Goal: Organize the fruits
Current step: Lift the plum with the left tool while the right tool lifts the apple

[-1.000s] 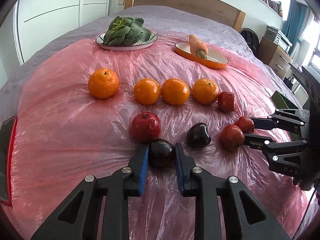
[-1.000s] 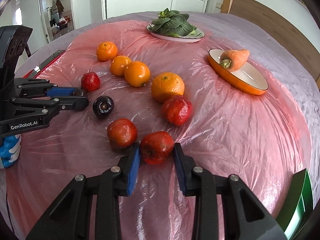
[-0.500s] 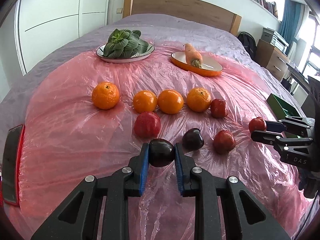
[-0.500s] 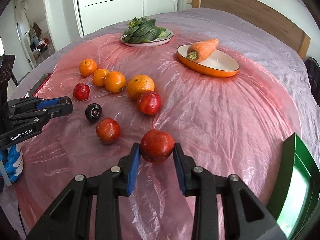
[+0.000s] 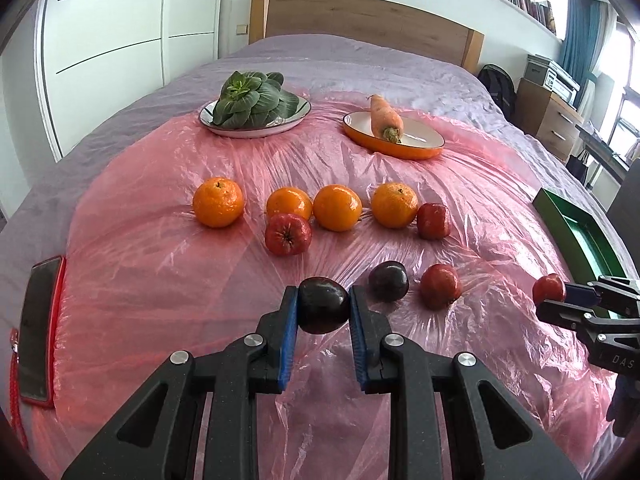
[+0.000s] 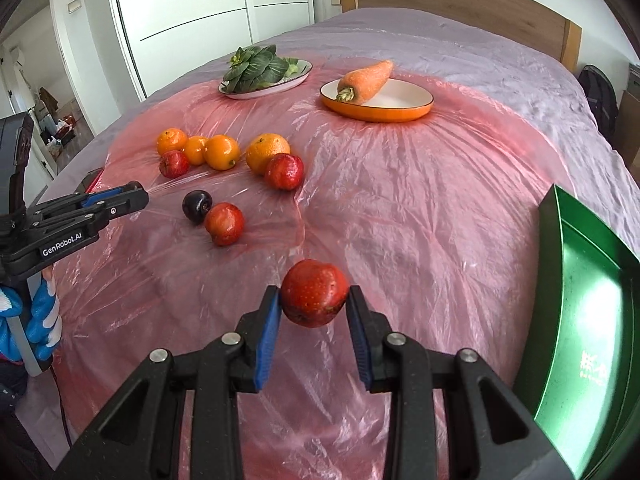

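Left tongs sat at bottom centre of the left wrist view, blue pads clamped on a dark plum, lifted clear of the pink plastic sheet that covered the bed. Right tongs sat at bottom centre of the right wrist view, clamped on a red apple, also held off the sheet.

Rest of the fruit lay on the sheet. In the left wrist view, 4 oranges ran in a rough row across mid-frame. A red apple w/ stem end facing the camera sat just below the 2nd orange; another red fruit touched the right end of the row. Lower, right of the held plum, a 2nd dark plum and a red fruit beside it lay close together; whether they touched, can't tell.

Upper part of the frame: a white plate w/ leafy greens, and to its right an orange dish w/ a carrot lying in it. A green tray stood at the right edge of the right wrist view, near the held apple. A red-cased phone lay at the left edge of the left wrist view. A blue-and-white gloved hand showed at lower left of the right wrist view.
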`<state>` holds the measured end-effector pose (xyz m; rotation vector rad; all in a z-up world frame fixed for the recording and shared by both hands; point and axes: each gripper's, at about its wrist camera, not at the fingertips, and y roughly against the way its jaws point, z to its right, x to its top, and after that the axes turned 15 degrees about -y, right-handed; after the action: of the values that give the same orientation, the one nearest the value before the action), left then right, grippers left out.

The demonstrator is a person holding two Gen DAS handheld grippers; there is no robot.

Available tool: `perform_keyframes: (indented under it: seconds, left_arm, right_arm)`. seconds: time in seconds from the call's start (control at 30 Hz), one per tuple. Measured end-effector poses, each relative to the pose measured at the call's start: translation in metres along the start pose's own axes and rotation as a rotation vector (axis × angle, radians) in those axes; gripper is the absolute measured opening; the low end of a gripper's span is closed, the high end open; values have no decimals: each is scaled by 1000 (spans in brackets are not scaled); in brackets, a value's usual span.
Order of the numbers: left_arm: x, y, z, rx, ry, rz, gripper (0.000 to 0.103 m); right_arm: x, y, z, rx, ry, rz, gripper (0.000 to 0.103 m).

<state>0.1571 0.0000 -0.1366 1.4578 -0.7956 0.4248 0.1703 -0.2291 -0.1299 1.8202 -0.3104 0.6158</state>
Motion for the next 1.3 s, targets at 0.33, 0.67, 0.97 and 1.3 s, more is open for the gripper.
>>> perform_keyframes:
  seconds: [0.33,0.67,0.97,1.3]
  left_arm:
    - [-13,8,-11,-56,70,19,21]
    - [-28,27,-18,-117,93,54,21]
    - [-45,54,-4,-114,6,6,21]
    - [-54,83,34,-159,-88,-26,21]
  right_arm:
    - [-31,16,4,-1,-53,-9,58]
    - [-49,27,4,7,-92,2,58]
    - [-63,44,2,25,-111,11,58]
    - [-87,68,6,34,-150,17,58]
